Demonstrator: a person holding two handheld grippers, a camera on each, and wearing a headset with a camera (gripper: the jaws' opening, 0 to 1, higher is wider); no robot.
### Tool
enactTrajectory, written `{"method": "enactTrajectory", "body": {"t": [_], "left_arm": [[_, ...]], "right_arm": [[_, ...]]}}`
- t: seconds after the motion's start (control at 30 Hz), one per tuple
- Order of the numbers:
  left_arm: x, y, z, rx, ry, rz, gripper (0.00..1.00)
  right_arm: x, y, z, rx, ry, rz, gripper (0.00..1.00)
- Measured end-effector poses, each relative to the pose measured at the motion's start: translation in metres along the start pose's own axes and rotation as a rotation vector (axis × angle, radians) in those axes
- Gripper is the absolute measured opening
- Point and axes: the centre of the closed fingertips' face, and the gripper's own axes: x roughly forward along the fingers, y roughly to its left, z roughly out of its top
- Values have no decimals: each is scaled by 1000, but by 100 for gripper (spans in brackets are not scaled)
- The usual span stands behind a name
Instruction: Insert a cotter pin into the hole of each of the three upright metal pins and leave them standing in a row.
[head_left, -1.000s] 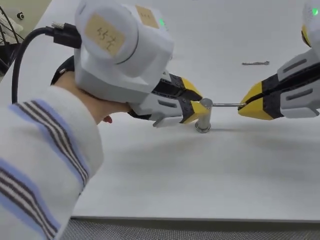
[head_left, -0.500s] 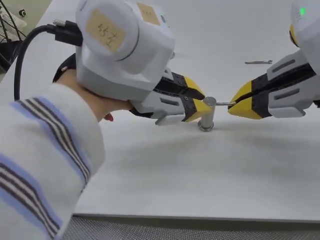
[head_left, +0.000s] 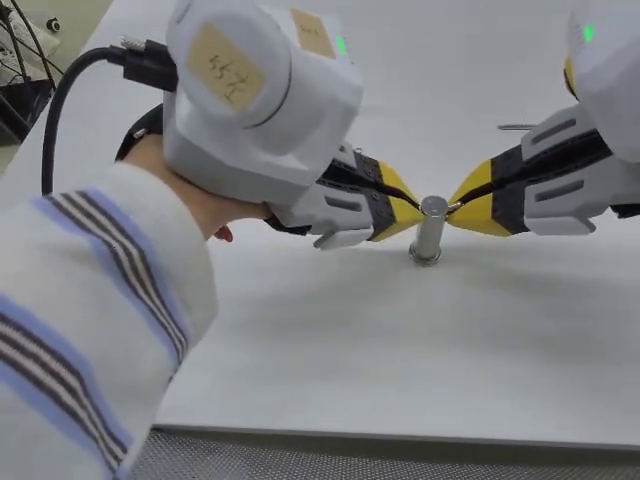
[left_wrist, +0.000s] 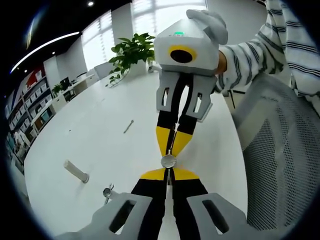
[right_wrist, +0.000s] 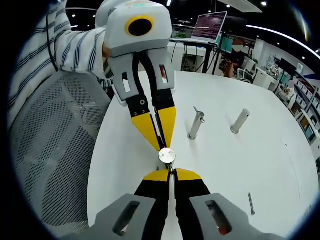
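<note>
Your left claw, together, sits at 9 o'clock of the pin; your right claw clamps the cotter at 3

left gripper, right gripper: yellow-black-grey | metal pin, cotter pin: silver | sleeve: white, blue-brown stripes, probably

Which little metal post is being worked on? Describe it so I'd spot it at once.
On the white table, find where the left tool and right tool meet nose to nose with their yellow tips. The upright metal pin stands between them, a cotter pin running from its head into the right tool. The already-pinned post and the bare post stand apart, with no tool near.
</note>
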Motion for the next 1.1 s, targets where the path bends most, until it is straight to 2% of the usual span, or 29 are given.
{"method": "enactTrajectory", "body": {"t": [0.2,0.43,0.53,0.63,0.8,0.83,0.87,0.97,1.03,1.1], "left_arm": [[3,-1,1,-27,5,5,0],[3,2,-1,-32,8,2,0],[3,1,-1,-36,5,-6,5],[1,1,0,-51,4,-4,10],[-3,-4,5,-100,-17,-7,24],[-7,-5,6,-137,-33,-4,26],[-7,-5,8,-150,-43,-1,28],[-16,-5,12,-217,-119,12,40],[-20,-7,11,-242,-139,14,49],[-26,-8,8,-256,-171,13,53]], "right_arm": [[1,0,0,-1,1,6,0],[2,-1,-1,14,-3,7,0],[4,-2,-1,22,-5,0,0],[3,-6,-1,0,-10,-31,8],[1,-9,-1,34,-37,-40,15],[0,-9,0,51,-51,-40,16],[0,-9,0,59,-56,-41,18],[0,-8,0,114,-102,-37,22],[0,-4,1,149,-125,-26,22],[1,-1,0,167,-152,-22,22]]}}
